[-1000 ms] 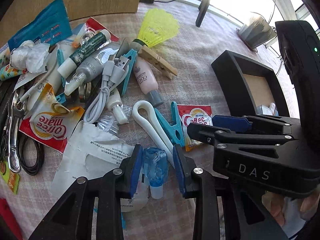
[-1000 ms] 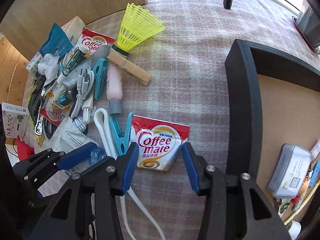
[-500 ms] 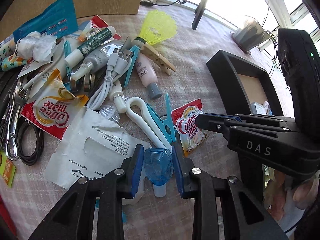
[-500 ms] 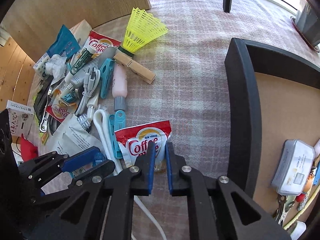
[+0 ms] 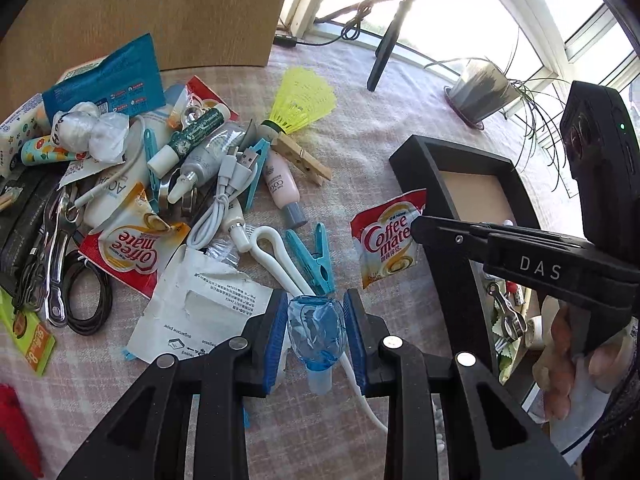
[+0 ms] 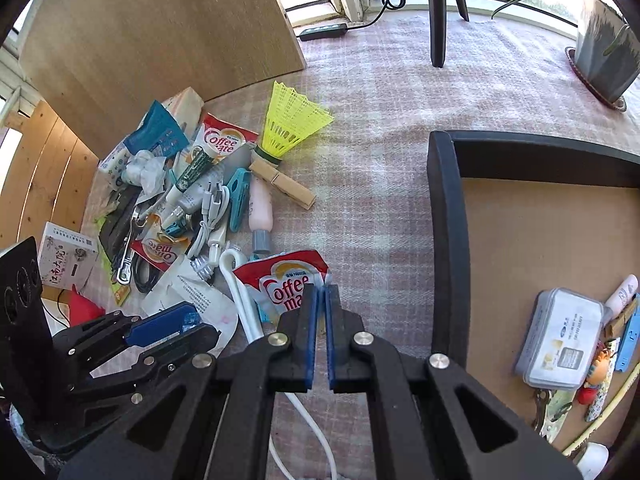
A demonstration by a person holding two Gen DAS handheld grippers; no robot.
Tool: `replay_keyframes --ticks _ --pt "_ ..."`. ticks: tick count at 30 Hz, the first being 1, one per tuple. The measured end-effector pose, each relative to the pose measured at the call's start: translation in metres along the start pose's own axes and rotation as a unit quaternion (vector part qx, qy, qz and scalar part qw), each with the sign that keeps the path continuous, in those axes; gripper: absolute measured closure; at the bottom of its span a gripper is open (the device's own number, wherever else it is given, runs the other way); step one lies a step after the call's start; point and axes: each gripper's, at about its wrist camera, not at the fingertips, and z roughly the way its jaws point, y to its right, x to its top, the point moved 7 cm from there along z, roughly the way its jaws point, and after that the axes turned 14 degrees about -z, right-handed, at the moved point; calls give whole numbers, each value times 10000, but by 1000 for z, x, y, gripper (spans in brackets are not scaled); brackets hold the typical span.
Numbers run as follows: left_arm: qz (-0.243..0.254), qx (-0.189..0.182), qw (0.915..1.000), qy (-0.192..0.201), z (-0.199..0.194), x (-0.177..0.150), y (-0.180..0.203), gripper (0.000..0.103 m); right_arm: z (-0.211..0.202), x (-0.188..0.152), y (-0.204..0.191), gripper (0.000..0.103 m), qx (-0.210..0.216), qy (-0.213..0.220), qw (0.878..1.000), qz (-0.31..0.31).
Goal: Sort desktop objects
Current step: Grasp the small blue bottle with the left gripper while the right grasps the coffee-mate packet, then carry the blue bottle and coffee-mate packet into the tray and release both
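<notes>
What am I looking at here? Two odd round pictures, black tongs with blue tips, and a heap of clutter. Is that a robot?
No robot: a person holds a two-finger hand-held gripper in each hand, with a wide-angle camera on each looking along its fingers. One picture comes from the left one, one from the right.

The left hand-held gripper is shut on a small clear blue bottle. The right hand-held gripper is pinched shut on a red and white Coffee mate sachet.

On the checked tablecloth lies a pile to sort: a yellow shuttlecock, a wooden clothespin, a white cable, and more sachets and tubes. To the right is a black tray already holding a few things.
</notes>
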Motion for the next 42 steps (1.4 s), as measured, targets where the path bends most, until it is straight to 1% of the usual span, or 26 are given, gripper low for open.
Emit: replay_keyframes --ticks 5,9,13,17,20,22,23,24,25,27,30,34,38,42 --pt "266 -267 9993 -33 -6 -4 39 76 -40 5 26 99 -54 306 9994 163" --pt "635 -514 9966 -133 -5 -15 86 76 -71 -2 53 99 -238 546 9976 365" --pt "1039 -720 9916 -264 0 -28 138 76 -105 -18 93 99 -494 774 9935 673" --pt "1400 -877 9853 -434 7 -48 181 76 -132 -42 134 99 -768 904 9875 1042" --pt "1556 -1032 9804 -634 12 -65 204 76 -145 -60 160 99 -925 918 9828 1308" --pt "1655 -1019 9779 -770 18 -76 214 76 -149 -70 173 99 -995 899 9807 1425" --pt "1697 -995 9771 -811 20 -80 217 76 -150 -75 177 98 -966 878 9805 1467" --pt "1703 -945 9773 -839 22 -83 218 76 -149 -78 180 97 -930 811 9808 1510" --pt "1679 -910 9775 -892 24 -85 218 74 -148 -82 183 96 -927 752 9800 1590" --pt "1644 -926 9773 -965 25 -86 216 74 -147 -86 183 90 -941 709 9800 1602" --pt "1589 -823 9803 -834 22 -81 207 74 -144 -85 175 89 -951 703 9818 1487" --pt "1470 -670 9847 -655 14 -68 189 76 -133 -78 156 89 -838 638 9862 1277" --pt "1254 -477 9897 -503 3 -56 157 76 -119 -68 127 89 -715 543 9917 918" --pt "1013 -213 9941 -335 -7 -46 115 76 -104 -55 95 89 -703 421 9954 487"
